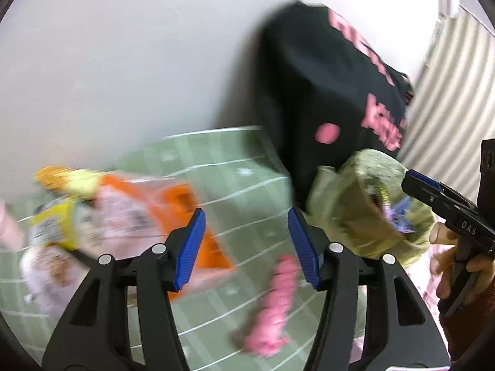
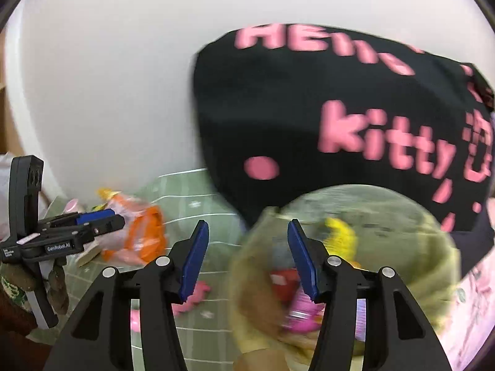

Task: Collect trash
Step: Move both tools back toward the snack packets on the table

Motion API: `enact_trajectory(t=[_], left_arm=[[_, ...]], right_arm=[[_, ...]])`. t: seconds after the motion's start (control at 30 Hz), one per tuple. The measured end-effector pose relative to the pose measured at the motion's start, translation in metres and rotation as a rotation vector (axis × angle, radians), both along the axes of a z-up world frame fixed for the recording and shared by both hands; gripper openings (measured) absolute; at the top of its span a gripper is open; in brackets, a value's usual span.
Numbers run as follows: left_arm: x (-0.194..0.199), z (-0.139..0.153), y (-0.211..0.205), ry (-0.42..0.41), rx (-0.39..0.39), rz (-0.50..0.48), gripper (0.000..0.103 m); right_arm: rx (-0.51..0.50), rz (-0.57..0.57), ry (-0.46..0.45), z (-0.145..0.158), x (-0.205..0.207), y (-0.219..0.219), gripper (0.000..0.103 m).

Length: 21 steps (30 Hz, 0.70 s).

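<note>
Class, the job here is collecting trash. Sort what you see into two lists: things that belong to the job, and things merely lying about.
Belongs to the job:
- green trash bag, already holding wrappers
- orange snack packet
- yellow-labelled wrapper
- left gripper and right gripper, both open and empty

Probably just lying about:
- black cushion with pink lettering
- green checked cover
- pink crumpled item, too blurred to identify

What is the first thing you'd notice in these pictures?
The big black cloth with pink lettering stands at the back against the white wall. In front of it sits an open yellow-green trash bag with colourful wrappers inside. To its left, an orange-and-white snack packet and a pink crumpled scrap lie on the green checked cloth.
</note>
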<state>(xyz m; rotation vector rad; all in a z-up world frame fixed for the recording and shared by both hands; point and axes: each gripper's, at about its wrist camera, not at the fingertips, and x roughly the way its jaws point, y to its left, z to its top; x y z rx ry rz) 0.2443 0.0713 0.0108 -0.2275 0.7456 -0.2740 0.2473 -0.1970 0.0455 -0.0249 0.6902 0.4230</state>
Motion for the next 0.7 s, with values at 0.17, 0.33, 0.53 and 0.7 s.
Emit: enact_trajectory(t=[0.17, 0.33, 0.53, 0.7], left_arm=[[-0.02, -0.01, 0.067, 0.014, 0.005, 0.157, 0.053], [-0.039, -0.021, 0.12, 0.025, 0.008, 0.3, 0.054], [-0.053, -0.034, 0.173, 0.056, -0.049, 0.377, 0.068], [-0.042, -0.04, 0.187, 0.066, -0.086, 0.358, 0.072]], right_arm=[[-0.007, 0.106, 0.019, -0.007, 0.006, 0.054, 0.05], [-0.009, 0.158, 0.037, -0.013, 0.013, 0.088, 0.05], [-0.052, 0.215, 0.039, -0.022, 0.019, 0.122, 0.05], [-0.096, 0.257, 0.02, -0.025, 0.03, 0.148, 0.05]])
